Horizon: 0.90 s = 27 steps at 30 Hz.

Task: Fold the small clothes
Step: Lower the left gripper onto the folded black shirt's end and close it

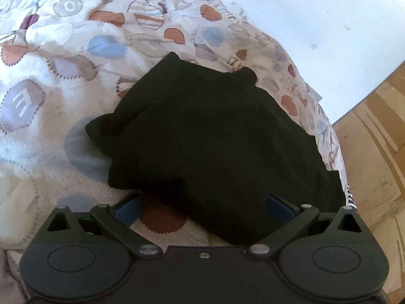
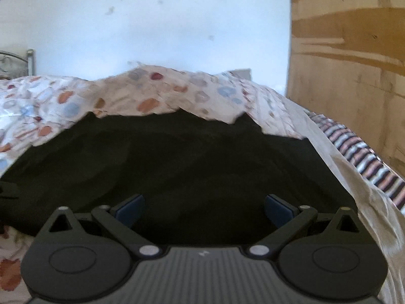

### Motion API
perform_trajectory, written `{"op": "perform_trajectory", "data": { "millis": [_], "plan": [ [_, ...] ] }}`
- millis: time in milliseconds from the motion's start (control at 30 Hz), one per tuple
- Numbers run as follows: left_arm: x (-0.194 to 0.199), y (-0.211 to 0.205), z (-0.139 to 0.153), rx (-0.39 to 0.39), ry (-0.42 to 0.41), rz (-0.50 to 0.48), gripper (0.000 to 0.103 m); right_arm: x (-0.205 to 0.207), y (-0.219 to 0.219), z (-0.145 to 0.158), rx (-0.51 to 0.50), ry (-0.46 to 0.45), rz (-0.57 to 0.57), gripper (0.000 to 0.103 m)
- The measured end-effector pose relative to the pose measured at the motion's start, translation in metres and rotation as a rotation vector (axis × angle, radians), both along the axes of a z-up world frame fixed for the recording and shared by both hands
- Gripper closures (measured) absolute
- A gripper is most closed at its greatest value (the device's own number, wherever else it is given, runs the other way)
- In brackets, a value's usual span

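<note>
A black garment (image 1: 207, 131) lies spread on the patterned bedspread (image 1: 76, 50), near the bed's right edge. My left gripper (image 1: 203, 209) is open over the garment's near edge, its blue pads (image 1: 127, 209) wide apart with nothing between them. In the right wrist view the same black garment (image 2: 177, 164) fills the middle. My right gripper (image 2: 203, 209) is open low over it, its blue pads (image 2: 278, 210) spread wide and empty. The fold state of the garment is hard to tell in the dark cloth.
The bedspread (image 2: 126, 93) is rumpled behind the garment. A white wall (image 2: 152, 25) lies beyond the bed. Wooden floor (image 1: 374, 152) lies past the bed's right edge. A striped cloth (image 2: 367, 157) shows at that edge. A metal bed frame (image 2: 15, 60) stands far left.
</note>
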<state>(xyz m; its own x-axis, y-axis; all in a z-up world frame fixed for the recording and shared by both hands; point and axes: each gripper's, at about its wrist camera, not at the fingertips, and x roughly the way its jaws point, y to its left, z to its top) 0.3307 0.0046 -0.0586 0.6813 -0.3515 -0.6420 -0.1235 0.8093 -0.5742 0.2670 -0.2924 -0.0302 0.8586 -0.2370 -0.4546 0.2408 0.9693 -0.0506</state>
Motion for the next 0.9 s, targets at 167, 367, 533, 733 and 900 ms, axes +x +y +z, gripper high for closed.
{"op": "perform_trajectory", "data": {
  "millis": [167,367,533,733,900],
  "plan": [
    [0.010,-0.004,0.006,0.037,-0.012,0.015,0.001,0.004,0.026,0.005,-0.080,-0.040,0.104,0.000],
    [0.021,-0.005,0.010,0.055,0.022,0.035,0.001,0.020,0.045,0.004,-0.137,-0.038,0.167,0.000],
    [0.020,-0.006,0.009,0.063,0.023,0.035,0.001,0.031,0.045,-0.008,-0.127,0.026,0.173,0.000],
    [0.017,-0.008,0.008,0.069,0.026,0.033,0.001,0.031,0.040,-0.013,-0.110,0.038,0.172,0.000],
    [-0.004,-0.015,0.005,0.044,-0.020,0.033,0.001,0.032,0.037,-0.021,-0.091,0.056,0.174,0.000]
  ]
}}
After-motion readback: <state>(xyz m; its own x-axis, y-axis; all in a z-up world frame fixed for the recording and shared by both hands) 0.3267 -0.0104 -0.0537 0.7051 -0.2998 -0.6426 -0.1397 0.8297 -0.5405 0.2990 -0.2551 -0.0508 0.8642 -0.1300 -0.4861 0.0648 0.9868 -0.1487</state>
